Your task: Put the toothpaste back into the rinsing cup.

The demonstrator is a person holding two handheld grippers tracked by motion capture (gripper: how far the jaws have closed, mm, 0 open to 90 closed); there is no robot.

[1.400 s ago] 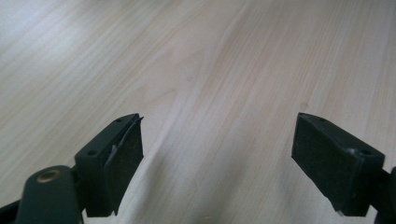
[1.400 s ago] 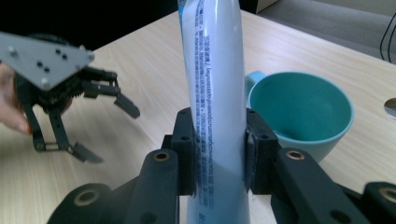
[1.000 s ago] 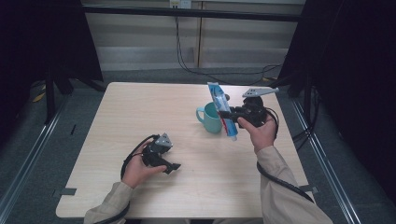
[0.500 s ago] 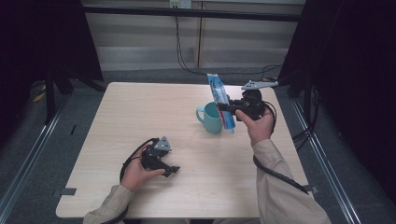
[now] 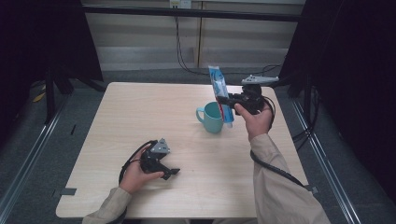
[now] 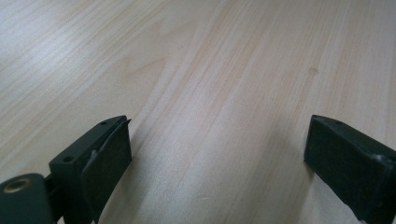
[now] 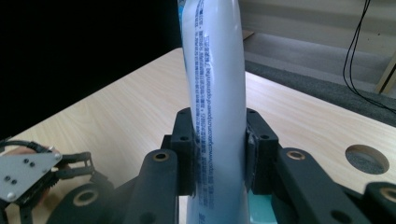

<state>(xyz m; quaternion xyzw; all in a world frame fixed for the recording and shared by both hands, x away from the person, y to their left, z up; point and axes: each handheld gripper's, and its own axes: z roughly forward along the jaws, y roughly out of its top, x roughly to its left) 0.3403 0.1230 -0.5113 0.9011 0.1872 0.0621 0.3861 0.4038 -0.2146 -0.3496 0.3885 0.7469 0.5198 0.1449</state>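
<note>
My right gripper [image 5: 228,100] is shut on a blue and white toothpaste tube [image 5: 219,92], held nearly upright above the right side of a teal mug [image 5: 211,117]. In the right gripper view the tube [image 7: 217,93] is squeezed between the two black jaws, and a bit of the mug's teal rim [image 7: 261,210] shows just below. My left gripper [image 5: 169,171] rests low on the wooden table [image 5: 140,112] near the front left, open. In the left gripper view its jaws stand wide apart over bare wood [image 6: 215,116].
Table edges run close to the mug on the right. Cables [image 5: 273,168] trail from both grippers. A round hole [image 7: 366,159] in the tabletop shows in the right gripper view. Dark curtains and metal floor rails [image 5: 28,158] surround the table.
The right gripper has raised the tube slightly and tipped it more upright over the mug. The left gripper has stayed at the front left of the table.
</note>
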